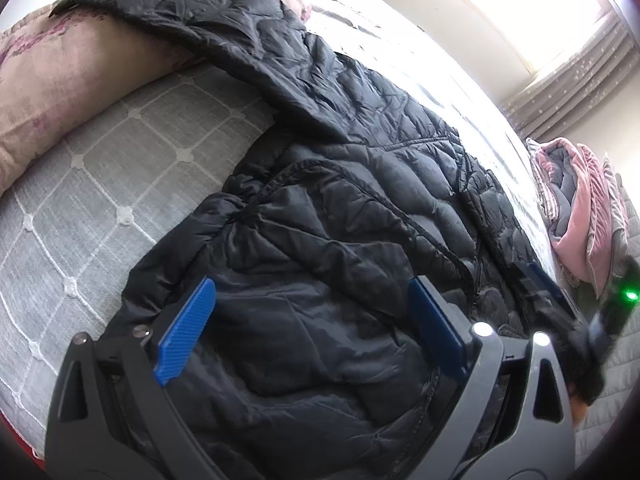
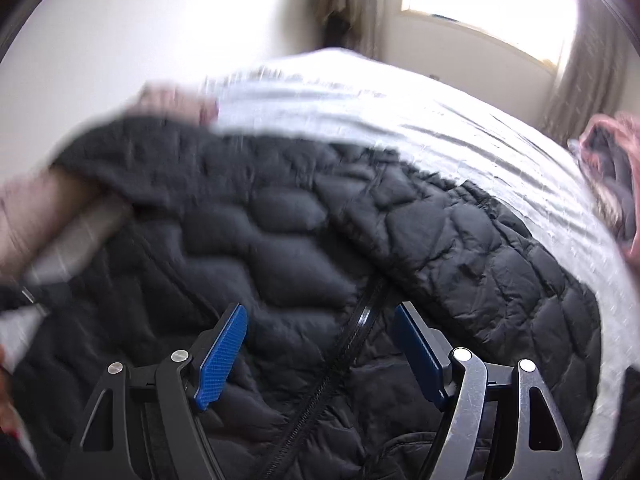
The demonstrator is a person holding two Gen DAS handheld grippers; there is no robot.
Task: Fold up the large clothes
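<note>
We see the big black puffy coat [image 1: 340, 200] lying spread on the bed [image 1: 100, 184]. One sleeve reaches up over the pink pillow [image 1: 60, 68] at the bed's top edge. Our left tongs [image 1: 312, 320] hang over the coat, wide open, holding nothing. Our right tongs [image 2: 320, 344] are wide open too, above the coat's zipper [image 2: 352, 344], holding nothing. The bed has bare grey room beside the coat. A pink blanket pile [image 1: 580, 208] sits by the far edge.
</note>
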